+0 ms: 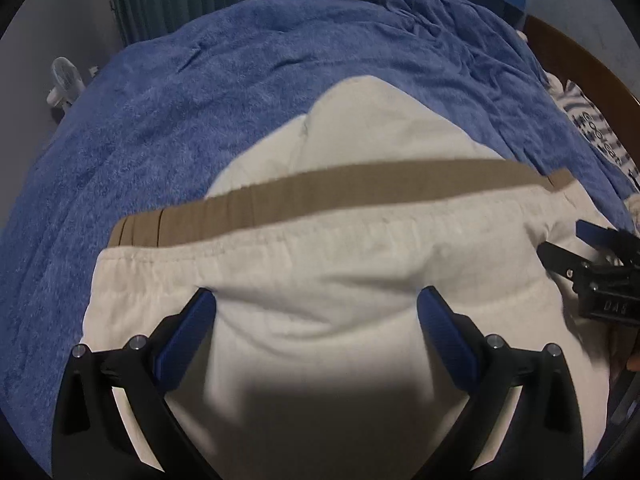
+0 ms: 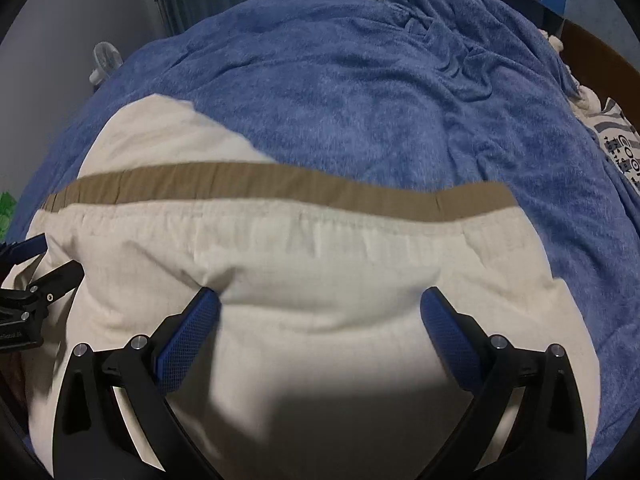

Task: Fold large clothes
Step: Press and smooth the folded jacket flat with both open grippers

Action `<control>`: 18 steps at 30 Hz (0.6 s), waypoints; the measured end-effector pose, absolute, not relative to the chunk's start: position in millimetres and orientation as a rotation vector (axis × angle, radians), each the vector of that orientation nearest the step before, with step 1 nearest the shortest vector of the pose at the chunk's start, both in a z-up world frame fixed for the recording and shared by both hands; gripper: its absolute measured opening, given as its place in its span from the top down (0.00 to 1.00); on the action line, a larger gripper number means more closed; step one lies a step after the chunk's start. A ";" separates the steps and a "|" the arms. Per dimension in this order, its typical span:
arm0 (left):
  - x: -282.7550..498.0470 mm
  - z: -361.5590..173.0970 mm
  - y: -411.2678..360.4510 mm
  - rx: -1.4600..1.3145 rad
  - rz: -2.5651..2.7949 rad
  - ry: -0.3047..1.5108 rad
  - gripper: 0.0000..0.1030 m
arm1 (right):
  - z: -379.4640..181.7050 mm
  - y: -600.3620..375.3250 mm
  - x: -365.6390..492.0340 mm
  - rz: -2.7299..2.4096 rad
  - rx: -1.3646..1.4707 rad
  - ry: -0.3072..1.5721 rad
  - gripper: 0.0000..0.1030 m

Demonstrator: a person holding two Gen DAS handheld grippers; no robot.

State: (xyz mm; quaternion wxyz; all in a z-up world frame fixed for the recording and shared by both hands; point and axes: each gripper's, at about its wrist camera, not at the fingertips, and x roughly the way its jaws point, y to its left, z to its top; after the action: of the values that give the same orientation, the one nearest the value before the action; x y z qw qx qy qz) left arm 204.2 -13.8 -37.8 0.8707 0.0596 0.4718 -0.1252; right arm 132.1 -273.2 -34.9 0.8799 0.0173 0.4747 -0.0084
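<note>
A large cream garment [image 1: 352, 256] with a tan band [image 1: 320, 192] across it lies folded on a blue blanket [image 1: 200, 100]. My left gripper [image 1: 316, 300] is open, its blue fingers [image 1: 200, 308] spread wide over the near cream fold, close above or touching the cloth. The right gripper shows at the right edge of the left wrist view [image 1: 592, 264]. In the right wrist view the same garment [image 2: 320, 248] and tan band [image 2: 280, 188] fill the near half. My right gripper [image 2: 320, 300] is open over the cloth. The left gripper shows at the left edge [image 2: 36, 276].
The blue blanket [image 2: 380, 100] covers the whole bed and bunches at the far right. A striped black-and-white cloth [image 1: 592, 120] lies at the right edge by a brown wooden rail [image 1: 580, 52]. A small white fan [image 1: 66, 80] stands beyond the left side. Curtains hang behind.
</note>
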 end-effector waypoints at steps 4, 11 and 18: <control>207.0 -48.3 -17.3 0.132 -0.249 0.978 0.06 | -45.8 -270.2 138.5 -0.024 0.041 0.995 0.05; 205.8 -45.2 -2.4 0.104 -0.271 0.988 0.06 | -43.2 -283.8 134.2 -0.012 0.089 0.987 0.07; 209.1 -42.6 48.3 -0.067 -0.242 1.022 0.06 | -26.1 -343.3 125.6 -0.181 0.157 0.943 0.07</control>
State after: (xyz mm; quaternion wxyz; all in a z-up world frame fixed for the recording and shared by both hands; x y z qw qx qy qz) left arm 209.1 48.3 -42.6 0.8648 -0.0320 0.4876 -0.1157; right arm 125.6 -343.3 -26.1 0.8840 0.0754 0.4531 -0.0870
